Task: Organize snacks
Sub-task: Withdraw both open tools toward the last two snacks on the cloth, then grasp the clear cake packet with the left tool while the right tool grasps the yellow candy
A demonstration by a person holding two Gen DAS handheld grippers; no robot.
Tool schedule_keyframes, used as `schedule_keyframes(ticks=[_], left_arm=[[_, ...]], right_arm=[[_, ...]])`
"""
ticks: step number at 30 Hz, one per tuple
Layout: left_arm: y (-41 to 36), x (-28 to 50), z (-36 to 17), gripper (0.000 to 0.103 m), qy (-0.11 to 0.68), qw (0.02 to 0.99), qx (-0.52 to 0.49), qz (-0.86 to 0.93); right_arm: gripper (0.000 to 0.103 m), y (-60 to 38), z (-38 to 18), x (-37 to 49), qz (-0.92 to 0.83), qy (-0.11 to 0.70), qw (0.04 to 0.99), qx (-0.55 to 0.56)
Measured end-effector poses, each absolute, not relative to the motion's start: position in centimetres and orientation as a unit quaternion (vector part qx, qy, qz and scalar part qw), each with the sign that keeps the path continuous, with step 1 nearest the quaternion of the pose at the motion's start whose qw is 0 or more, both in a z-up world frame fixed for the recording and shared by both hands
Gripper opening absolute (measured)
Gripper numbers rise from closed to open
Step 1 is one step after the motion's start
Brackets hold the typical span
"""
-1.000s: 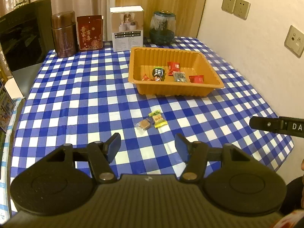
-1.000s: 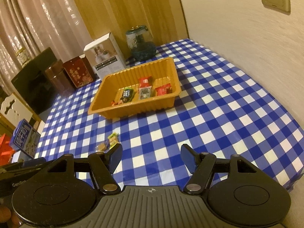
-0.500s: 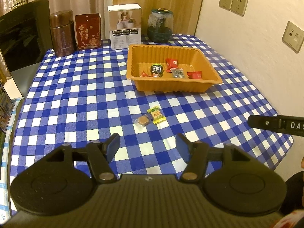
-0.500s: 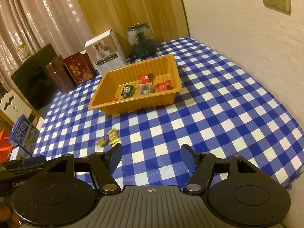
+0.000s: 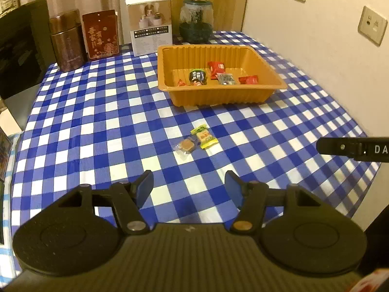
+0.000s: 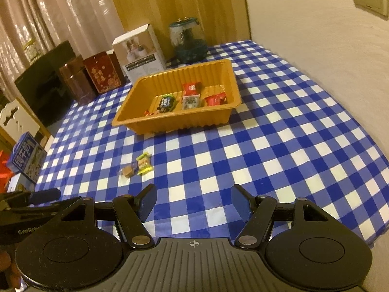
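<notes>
Item: brown wrapped candy (image 5: pixel 186 145) and yellow-green candy (image 5: pixel 205 137), lying touching, ahead of left gripper (image 5: pixel 189 187), jaws standing apart, empty. Likely light, crinkly, slippery; pinching mid-body advisable.

Ahead and left of the left claw (image 5: pixel 189 187), a red tin (image 5: pixel 101 34) bears gold Chinese characters, not clearly readable. The right claw's arm (image 5: pixel 353 149) reads "DA"; the left claw's body (image 6: pixel 26 228) reads "GenRobo", both cut off.

Both grippers' fingers (image 5: pixel 144 187) apart, empty

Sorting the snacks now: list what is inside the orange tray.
The orange tray holds two red packets, a dark packet, a grey packet and a small red sweet. Its near wall hides the floor behind it.
</notes>
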State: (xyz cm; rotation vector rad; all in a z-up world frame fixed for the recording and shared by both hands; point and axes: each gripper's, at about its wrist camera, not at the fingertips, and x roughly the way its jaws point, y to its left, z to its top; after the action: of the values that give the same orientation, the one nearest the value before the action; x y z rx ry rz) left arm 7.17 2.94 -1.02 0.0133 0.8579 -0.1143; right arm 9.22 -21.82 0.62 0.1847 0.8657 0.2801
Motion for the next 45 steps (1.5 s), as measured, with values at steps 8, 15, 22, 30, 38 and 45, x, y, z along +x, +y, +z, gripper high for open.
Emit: schedule_keyframes(ticks=[8, 15, 22, 30, 38, 45], left_arm=[[3.6, 9.6, -3.5, 0.057, 0.418, 0.902, 0.043, -0.098], [3.7, 12.2, -5.4, 0.055, 0.416, 0.895, 0.083, -0.136], [3.9, 14.8, -7.0, 0.05, 0.408, 0.892, 0.107, -0.164], [3.4, 17.2, -9.0, 0.041, 0.415, 0.879, 0.141, -0.19], [2.8, 18.4, -9.8, 0.033, 0.41, 0.876, 0.151, -0.206], [2.6, 18.8, -10.2, 0.028, 0.411, 0.873, 0.156, -0.213]], right_arm=[[0.067, -19.9, -1.7, 10.8, 0.146, 0.426, 0.89, 0.071], [0.067, -18.5, -3.7, 12.7, 0.153, 0.429, 0.888, 0.065], [0.067, -17.5, -5.3, 14.4, 0.158, 0.428, 0.888, 0.06], [0.067, -17.4, -6.9, 15.7, 0.153, 0.434, 0.886, 0.062], [0.067, -17.2, -7.8, 16.3, 0.154, 0.436, 0.885, 0.061], [0.067, -16.7, -7.9, 16.6, 0.157, 0.432, 0.886, 0.059]])
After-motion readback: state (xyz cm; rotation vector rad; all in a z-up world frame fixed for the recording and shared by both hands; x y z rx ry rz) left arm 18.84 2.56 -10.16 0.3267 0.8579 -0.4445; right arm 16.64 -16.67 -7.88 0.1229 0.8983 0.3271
